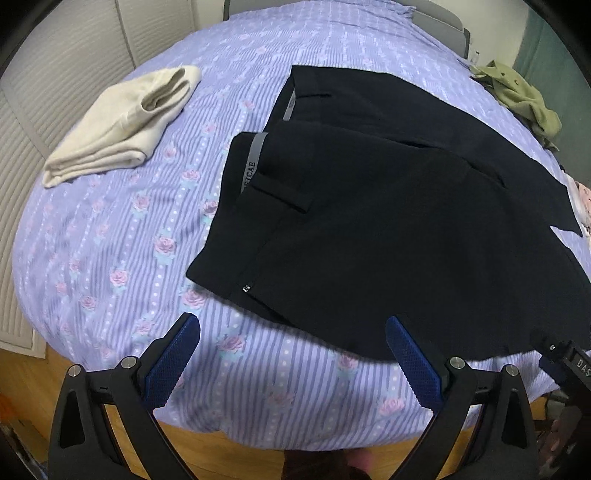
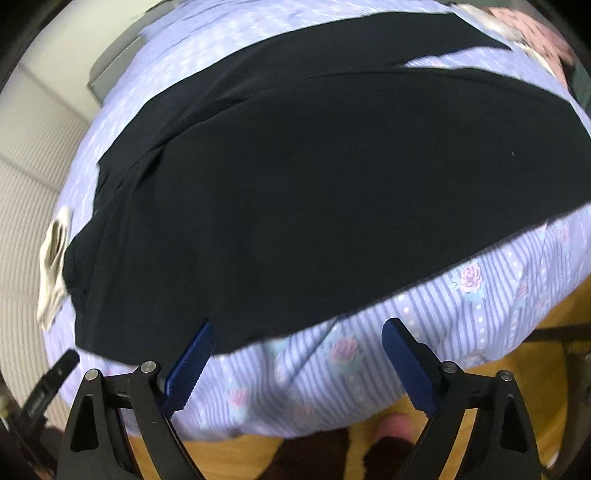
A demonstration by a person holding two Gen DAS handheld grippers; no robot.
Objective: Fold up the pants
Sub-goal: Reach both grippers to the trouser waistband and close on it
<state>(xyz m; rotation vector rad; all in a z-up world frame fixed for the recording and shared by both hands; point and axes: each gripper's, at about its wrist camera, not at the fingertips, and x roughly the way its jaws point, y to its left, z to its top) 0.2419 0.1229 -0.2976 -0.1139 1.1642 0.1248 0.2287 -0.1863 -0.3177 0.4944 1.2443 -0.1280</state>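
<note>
Black pants (image 1: 369, 229) lie spread on a lilac striped bedspread, waistband with a grey inner band at the left, legs running off to the right. My left gripper (image 1: 293, 332) hangs open just above the bedspread at the pants' near hem edge, nothing between its blue pads (image 1: 170, 365). In the right wrist view the same pants (image 2: 314, 206) fill the middle. My right gripper (image 2: 297, 332) is open over their near edge, its left pad (image 2: 190, 365) at the cloth's border, its right pad over bare bedspread. Neither gripper holds cloth.
A folded cream garment (image 1: 122, 125) lies at the far left of the bed (image 1: 110, 258). An olive garment (image 1: 524, 99) sits at the far right, a pink item (image 2: 532, 33) beyond the legs. The bed's near edge drops to a wooden floor (image 1: 229, 446).
</note>
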